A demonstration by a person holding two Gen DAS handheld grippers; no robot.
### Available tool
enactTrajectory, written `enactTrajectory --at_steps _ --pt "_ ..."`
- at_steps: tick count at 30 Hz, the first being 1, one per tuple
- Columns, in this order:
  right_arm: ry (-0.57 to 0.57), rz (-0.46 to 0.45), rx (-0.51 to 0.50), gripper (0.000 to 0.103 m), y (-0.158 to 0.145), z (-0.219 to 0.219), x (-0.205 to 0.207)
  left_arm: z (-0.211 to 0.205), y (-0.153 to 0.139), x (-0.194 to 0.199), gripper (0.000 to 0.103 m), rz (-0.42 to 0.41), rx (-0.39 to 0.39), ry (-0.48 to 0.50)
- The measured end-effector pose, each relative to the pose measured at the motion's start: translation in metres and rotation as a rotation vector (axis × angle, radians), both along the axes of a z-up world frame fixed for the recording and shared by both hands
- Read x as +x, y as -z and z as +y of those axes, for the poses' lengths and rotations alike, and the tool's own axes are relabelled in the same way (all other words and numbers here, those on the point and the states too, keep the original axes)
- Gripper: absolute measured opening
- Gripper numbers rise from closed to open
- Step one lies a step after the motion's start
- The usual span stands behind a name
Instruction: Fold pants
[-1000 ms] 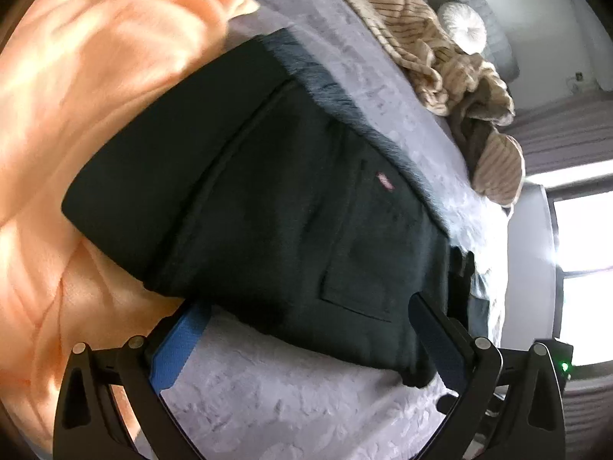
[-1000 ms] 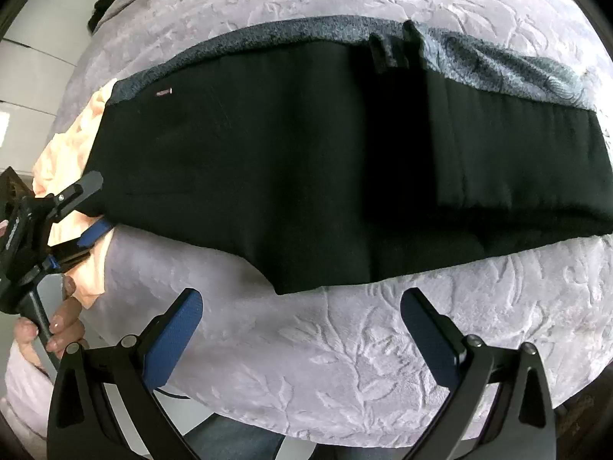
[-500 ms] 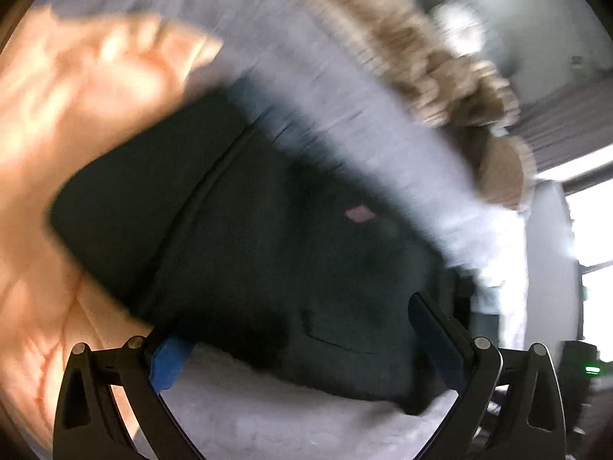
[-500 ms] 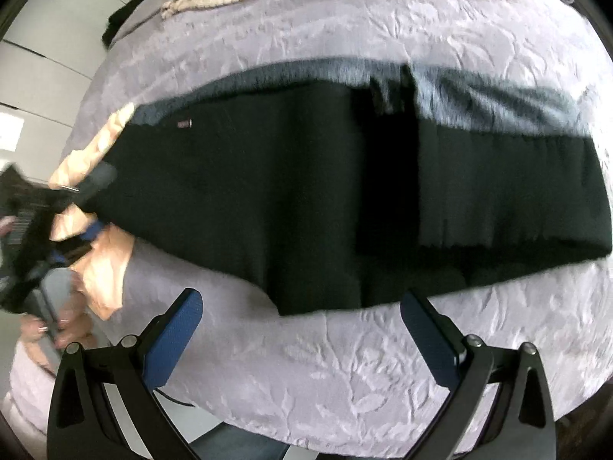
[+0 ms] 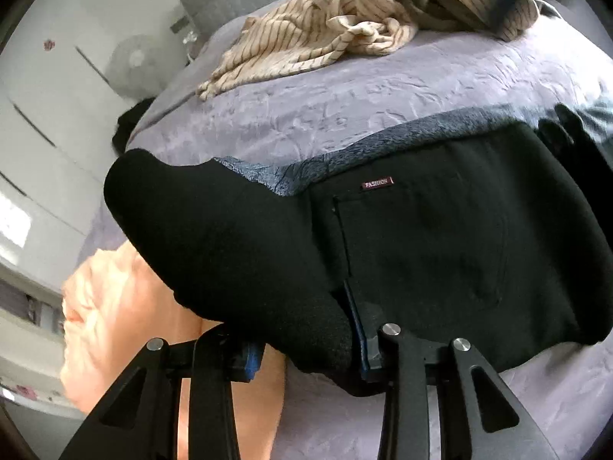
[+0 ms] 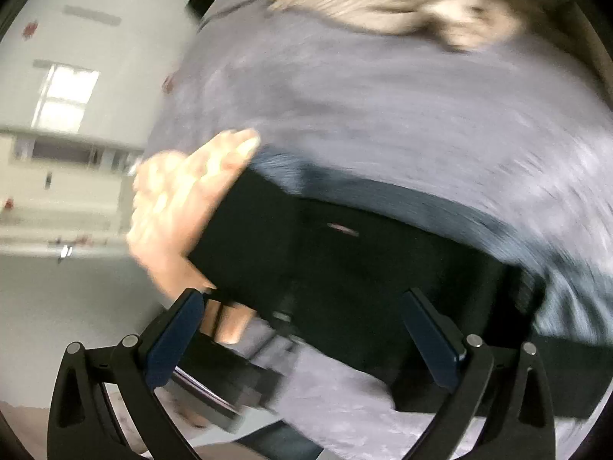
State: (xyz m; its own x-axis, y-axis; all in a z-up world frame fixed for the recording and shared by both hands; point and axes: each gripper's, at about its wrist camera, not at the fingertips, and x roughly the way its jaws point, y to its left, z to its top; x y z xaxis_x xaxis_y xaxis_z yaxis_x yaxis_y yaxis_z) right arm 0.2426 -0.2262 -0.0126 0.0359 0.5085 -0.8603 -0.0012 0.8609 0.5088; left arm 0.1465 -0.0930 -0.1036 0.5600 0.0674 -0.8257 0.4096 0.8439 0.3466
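A lilac bedspread (image 5: 383, 88) is covering the bed, with the black pants (image 5: 440, 253) lying across its near edge beside an orange cloth (image 5: 126, 318). A striped garment (image 5: 314, 34) is sitting further back. The left gripper (image 5: 310, 349) has just been closing and is clamping the pants' waist end, lifting it. The right gripper (image 6: 302, 329) is hanging with jaws apart above the pants.

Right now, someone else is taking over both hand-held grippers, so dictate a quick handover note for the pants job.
Left hand-held gripper: jaws have just closed on the waist end of the black pants, raising a fold.
Right hand-held gripper: open, empty, over the pants; view blurred.
Pants lie along the near edge of the grey bedspread, partly on an orange cloth.
Done: grip taken.
Left: carry the fold over, flatten.
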Motion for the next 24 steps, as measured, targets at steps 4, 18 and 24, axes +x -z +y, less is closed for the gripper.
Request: enactTrajectory --at_steps 4,18,24 --pt "-0.228 0.059 -0.051 0.103 0.012 0.08 0.036 0.0 0.0 -0.001 0.038 -0.01 0.018 0.013" --pt "-0.25 0.093 0.033 0.021 0.026 0.068 0.027 -0.049 -0.045 -0.02 0.038 -0.125 0.032 0.098" --pt "-0.026 -0.069 0.254 0.021 -0.031 -0.055 -0.026 -0.118 -0.098 -0.047 0.038 -0.194 -0.028 0.192"
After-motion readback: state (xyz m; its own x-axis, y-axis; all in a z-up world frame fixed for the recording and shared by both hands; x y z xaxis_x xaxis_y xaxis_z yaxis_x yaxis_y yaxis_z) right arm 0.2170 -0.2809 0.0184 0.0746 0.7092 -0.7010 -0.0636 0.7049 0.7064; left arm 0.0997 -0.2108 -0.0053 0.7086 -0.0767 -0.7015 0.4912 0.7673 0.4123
